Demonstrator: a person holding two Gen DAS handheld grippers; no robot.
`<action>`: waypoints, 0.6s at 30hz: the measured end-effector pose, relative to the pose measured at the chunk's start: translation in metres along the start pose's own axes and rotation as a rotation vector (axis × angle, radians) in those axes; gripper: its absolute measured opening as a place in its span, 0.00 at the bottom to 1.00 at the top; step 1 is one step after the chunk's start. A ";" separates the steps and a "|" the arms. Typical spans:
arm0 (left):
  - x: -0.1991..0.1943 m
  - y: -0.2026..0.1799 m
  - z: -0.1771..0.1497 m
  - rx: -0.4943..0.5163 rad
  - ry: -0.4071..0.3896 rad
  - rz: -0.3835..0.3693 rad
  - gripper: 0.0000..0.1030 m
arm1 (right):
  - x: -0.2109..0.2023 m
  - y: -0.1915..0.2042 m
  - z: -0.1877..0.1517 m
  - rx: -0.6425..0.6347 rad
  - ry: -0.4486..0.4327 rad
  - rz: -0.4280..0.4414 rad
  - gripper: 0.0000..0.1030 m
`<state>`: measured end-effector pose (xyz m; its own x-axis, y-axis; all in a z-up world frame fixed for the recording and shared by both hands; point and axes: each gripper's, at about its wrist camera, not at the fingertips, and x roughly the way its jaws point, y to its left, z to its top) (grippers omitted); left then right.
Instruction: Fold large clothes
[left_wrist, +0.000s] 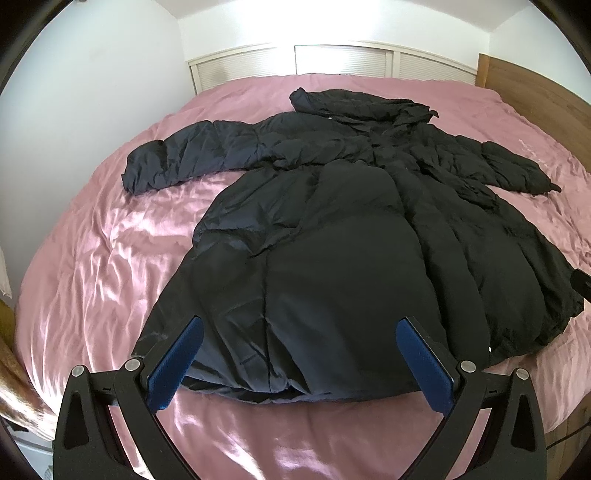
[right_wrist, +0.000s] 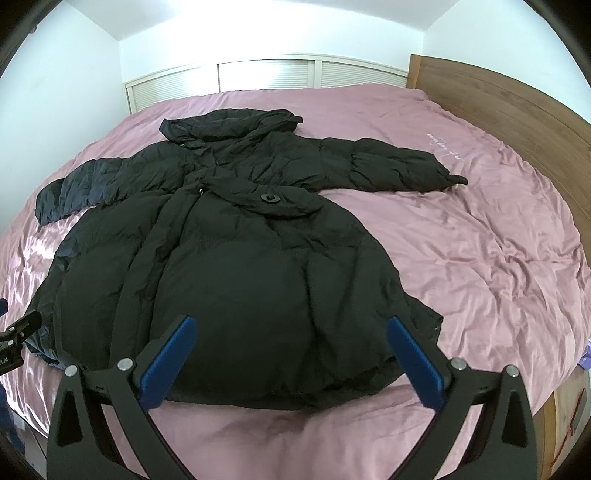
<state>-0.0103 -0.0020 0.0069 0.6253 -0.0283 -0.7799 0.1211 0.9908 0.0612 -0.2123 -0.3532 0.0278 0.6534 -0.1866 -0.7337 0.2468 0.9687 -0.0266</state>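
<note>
A long black puffer coat (left_wrist: 332, 229) (right_wrist: 229, 266) lies spread flat on the pink bed cover, hem toward me, hood at the far end, both sleeves stretched out to the sides. My left gripper (left_wrist: 300, 325) hangs open just above the coat's hem on its left half, blue pads wide apart and holding nothing. My right gripper (right_wrist: 291, 325) is likewise open over the hem on the right half, nothing between its fingers. In the right wrist view, part of the left gripper's black body (right_wrist: 16, 338) shows at the left edge.
The pink bed cover (left_wrist: 103, 258) (right_wrist: 480, 258) is rumpled around the coat. A wooden headboard (right_wrist: 509, 96) runs along the right side. White louvred doors (left_wrist: 332, 59) and white walls stand behind the bed. The bed's near edge drops off below my grippers.
</note>
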 end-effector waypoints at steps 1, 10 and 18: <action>0.000 0.000 0.001 0.003 0.000 0.000 0.99 | -0.001 -0.001 0.000 0.000 -0.001 0.000 1.00; -0.003 -0.003 0.001 0.004 -0.014 -0.011 0.99 | -0.005 -0.005 0.000 0.008 -0.001 0.000 1.00; -0.003 -0.005 0.001 0.005 -0.018 -0.009 0.99 | -0.005 -0.006 -0.001 0.009 0.001 0.001 1.00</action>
<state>-0.0123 -0.0069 0.0091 0.6383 -0.0396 -0.7688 0.1307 0.9898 0.0575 -0.2180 -0.3577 0.0310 0.6526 -0.1855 -0.7346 0.2526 0.9674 -0.0198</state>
